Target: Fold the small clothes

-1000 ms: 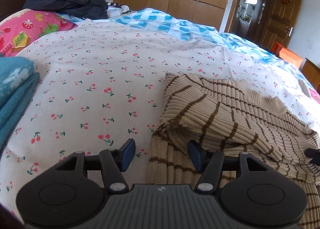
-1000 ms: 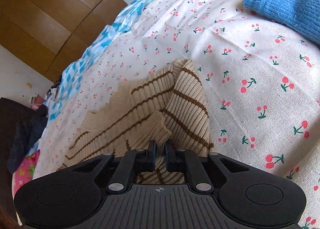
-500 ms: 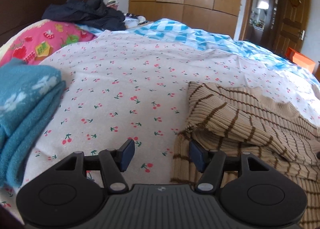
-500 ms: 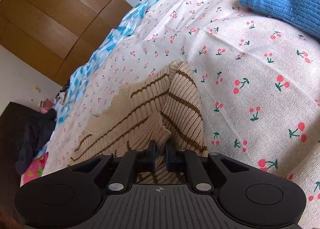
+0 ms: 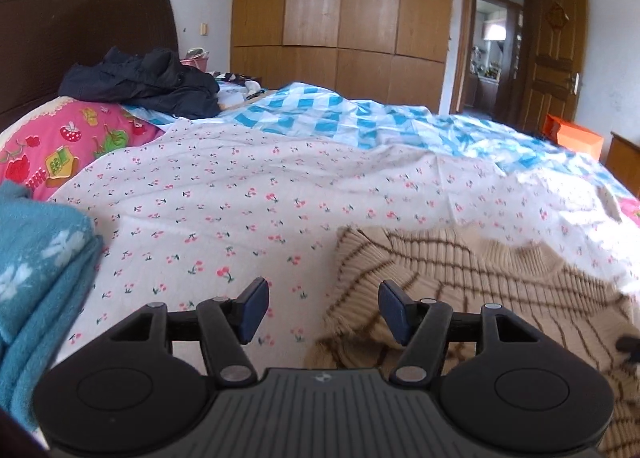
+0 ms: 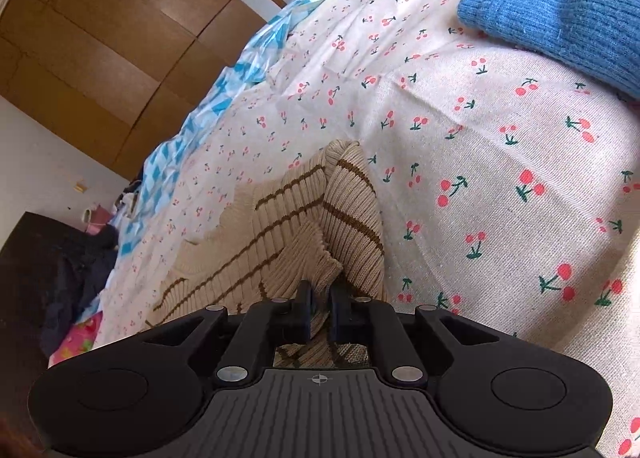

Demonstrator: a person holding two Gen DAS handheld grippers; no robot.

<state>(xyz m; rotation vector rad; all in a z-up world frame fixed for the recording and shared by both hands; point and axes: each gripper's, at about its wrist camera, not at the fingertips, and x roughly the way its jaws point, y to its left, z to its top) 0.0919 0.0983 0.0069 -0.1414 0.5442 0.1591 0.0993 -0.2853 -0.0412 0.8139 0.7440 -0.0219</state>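
Observation:
A beige ribbed sweater with brown stripes (image 5: 460,270) lies partly folded on the cherry-print sheet (image 5: 240,210). In the left wrist view it is at the lower right, and my left gripper (image 5: 322,308) hangs open above the sheet by the sweater's left edge, with nothing between its blue pads (image 5: 254,308). In the right wrist view the same sweater (image 6: 280,226) runs up from the bottom centre. My right gripper (image 6: 319,308) is shut on a fold of the sweater's knit at its near edge.
A folded blue towel (image 5: 36,278) lies at the left. A blue knit garment (image 6: 560,18) lies beyond the sweater in the right wrist view. A pink pillow (image 5: 60,146), dark clothes (image 5: 144,82), a blue checked quilt (image 5: 340,118), a headboard, a wardrobe and a door stand beyond.
The left gripper has risen and tipped up away from the sweater, so more of the room shows. The right gripper keeps its hold on the sweater, shifted slightly.

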